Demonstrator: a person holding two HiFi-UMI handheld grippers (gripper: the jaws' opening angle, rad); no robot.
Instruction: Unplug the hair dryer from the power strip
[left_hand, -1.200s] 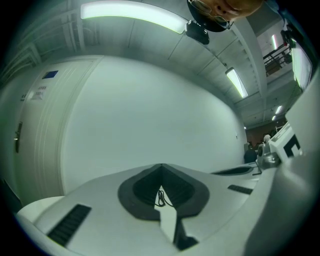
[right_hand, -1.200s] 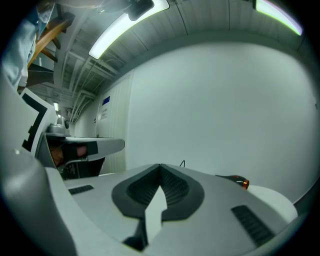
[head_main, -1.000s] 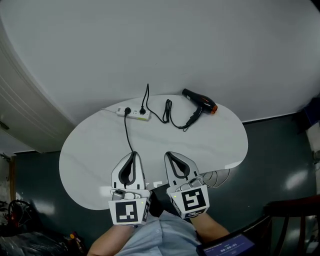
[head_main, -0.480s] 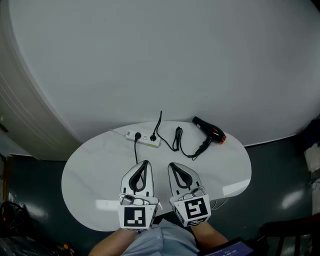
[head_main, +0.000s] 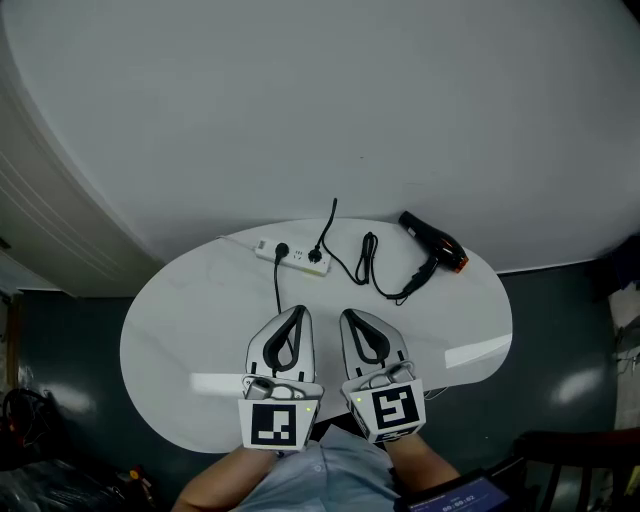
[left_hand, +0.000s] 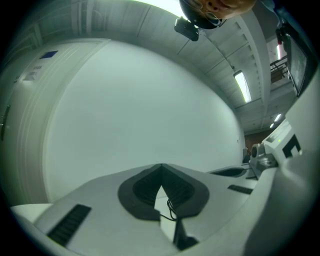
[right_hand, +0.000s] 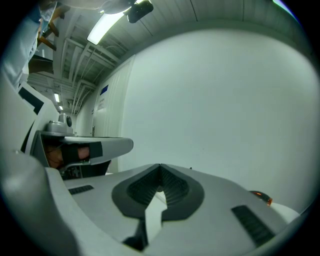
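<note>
**Head view.** Left gripper (head_main: 299, 311) and right gripper (head_main: 348, 315): side by side over the near part of the white oval table (head_main: 170, 340), both pointing away from the person. Each pair of jaws was closed tip to tip, with nothing between them and nothing touched. Power strip (head_main: 290, 254): white, at the far edge of the table, well ahead of the grippers, with two black plugs seated in it. Hair dryer (head_main: 433, 238): black with an orange end, lying at the far right of the table, apart from the strip. Its black cord (head_main: 370, 262) looped across the tabletop toward the strip's right end.

**Left gripper view.** Left gripper (left_hand: 161, 172): ribbed dark pads met at the tip, holding nothing. A thin stretch of black cord (left_hand: 170, 207) and the pale tabletop showed through the slot below the tips (strip and dryer could not be made out here). The right gripper's body (left_hand: 280, 150) stood at the right edge.

**Right gripper view.** Right gripper (right_hand: 160, 172): pads likewise together and empty. The hair dryer's orange end (right_hand: 260, 196) peeped over the right jaw, and the left gripper (right_hand: 75, 145) showed at the left.
</note>
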